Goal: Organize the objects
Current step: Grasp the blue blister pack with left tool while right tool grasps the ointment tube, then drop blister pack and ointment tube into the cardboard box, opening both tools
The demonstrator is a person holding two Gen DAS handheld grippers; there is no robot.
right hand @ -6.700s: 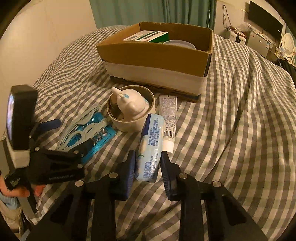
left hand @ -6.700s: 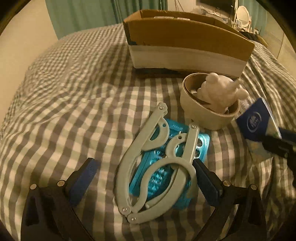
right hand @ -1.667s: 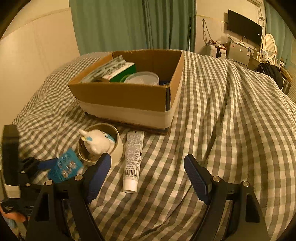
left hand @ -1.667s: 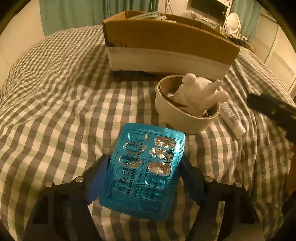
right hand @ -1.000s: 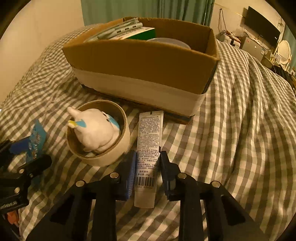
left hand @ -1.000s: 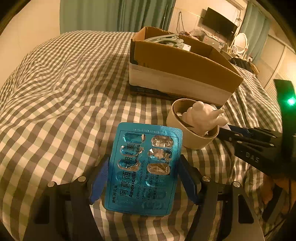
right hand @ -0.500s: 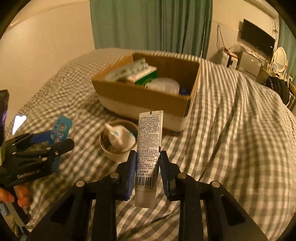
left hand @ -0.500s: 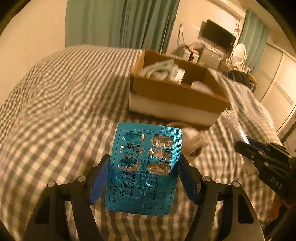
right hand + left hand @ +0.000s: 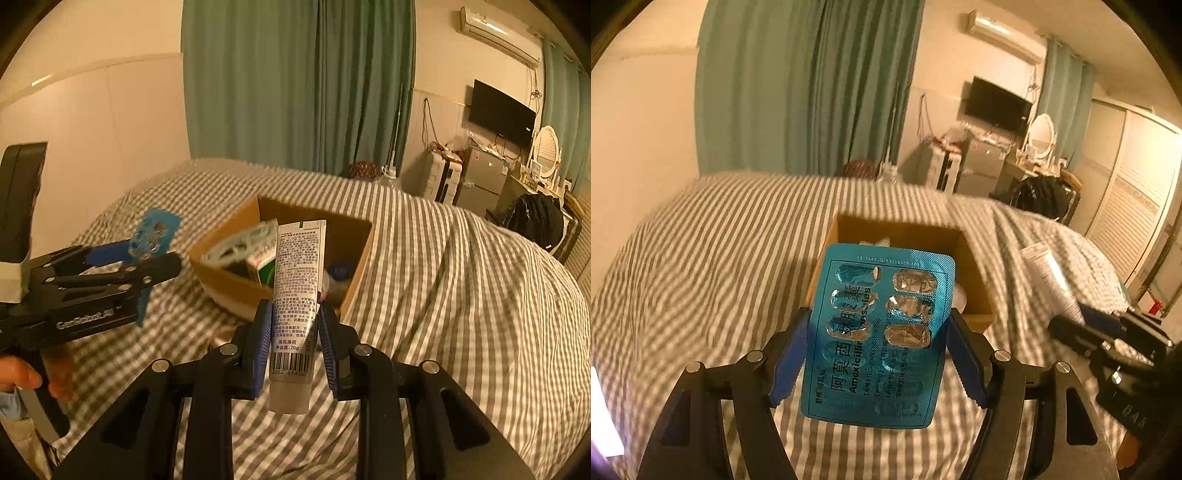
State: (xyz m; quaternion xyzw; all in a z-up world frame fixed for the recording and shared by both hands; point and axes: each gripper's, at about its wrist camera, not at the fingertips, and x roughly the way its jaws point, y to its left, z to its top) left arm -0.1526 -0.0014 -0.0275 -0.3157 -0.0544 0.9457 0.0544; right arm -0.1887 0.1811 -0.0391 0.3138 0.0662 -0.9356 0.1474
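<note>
Both loaded: left gripper [image 9: 877, 354] clamped on blister pack [image 9: 879, 332], right gripper [image 9: 295, 341] on tube [image 9: 297, 291], long axis forward; open box [image 9: 354, 236] ahead-below both, right looks nearer.

Both views are dim, with a warm amber cast. Fisheye bending curves the walls and curtains [image 9: 295, 85], and black corners frame each picture. The bed [image 9: 713, 236] checks smear into stripes with motion blur, and the box [image 9: 236, 284] is soft. The pack [image 9: 877, 336] stays sharp, its foil glinting.
</note>
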